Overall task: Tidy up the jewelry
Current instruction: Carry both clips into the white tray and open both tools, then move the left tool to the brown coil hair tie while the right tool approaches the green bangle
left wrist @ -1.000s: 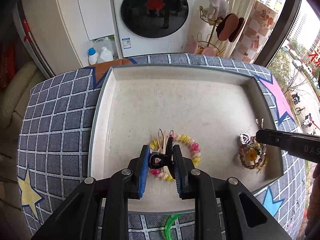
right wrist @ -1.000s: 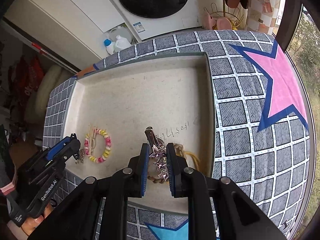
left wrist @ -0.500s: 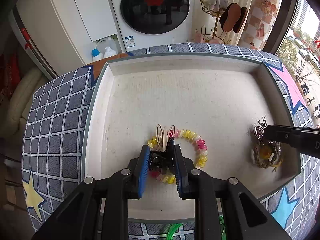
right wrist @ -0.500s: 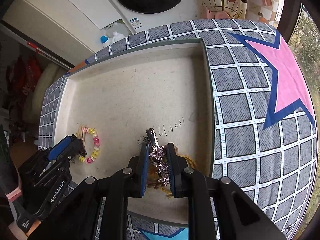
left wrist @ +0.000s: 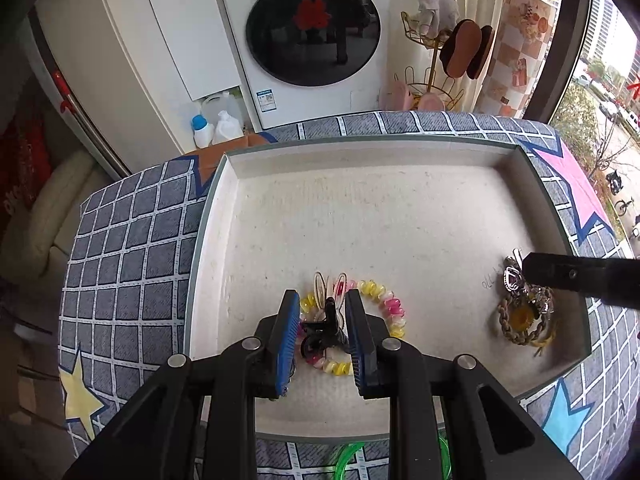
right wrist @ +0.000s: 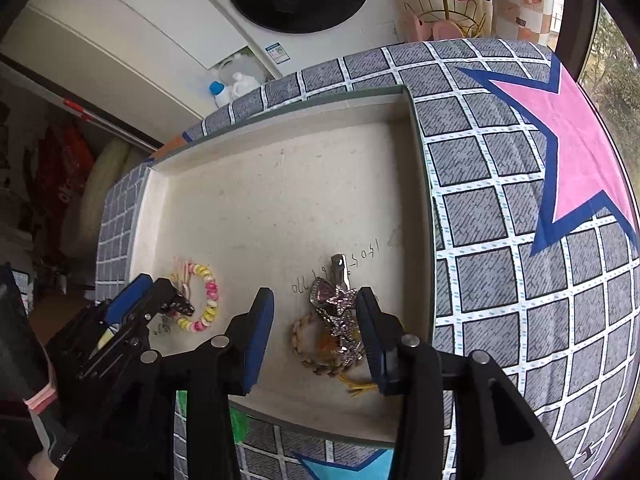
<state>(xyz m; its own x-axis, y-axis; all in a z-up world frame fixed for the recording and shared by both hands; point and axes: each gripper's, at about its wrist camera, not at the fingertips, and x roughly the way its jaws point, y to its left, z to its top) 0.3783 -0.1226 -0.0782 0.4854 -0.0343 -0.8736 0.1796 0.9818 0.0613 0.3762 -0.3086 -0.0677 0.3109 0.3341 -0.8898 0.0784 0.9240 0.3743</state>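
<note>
A shallow cream tray (left wrist: 400,216) lies on a checked cloth. My left gripper (left wrist: 322,322) is open around a small black claw clip (left wrist: 322,330) that rests on a yellow and pink bead bracelet (left wrist: 384,312) near the tray's front. My right gripper (right wrist: 316,330) is open above a sparkly silver star hair clip (right wrist: 338,312), which lies on a braided brown bracelet with a yellow centre (right wrist: 316,354) near the tray's right wall. In the left wrist view the braided bracelet (left wrist: 522,320) sits beside a right finger (left wrist: 576,278).
A grey checked cloth with stars (right wrist: 520,184) covers the table. Green rings (left wrist: 352,458) lie just outside the tray's front wall. A washing machine (left wrist: 312,28), bottles (left wrist: 216,124) and a wire rack (left wrist: 436,64) stand beyond the table.
Both grippers have opened. The right let go of the silver star clip onto the braided bracelet. The left's fingers now stand apart from the black claw clip on the bead bracelet.
</note>
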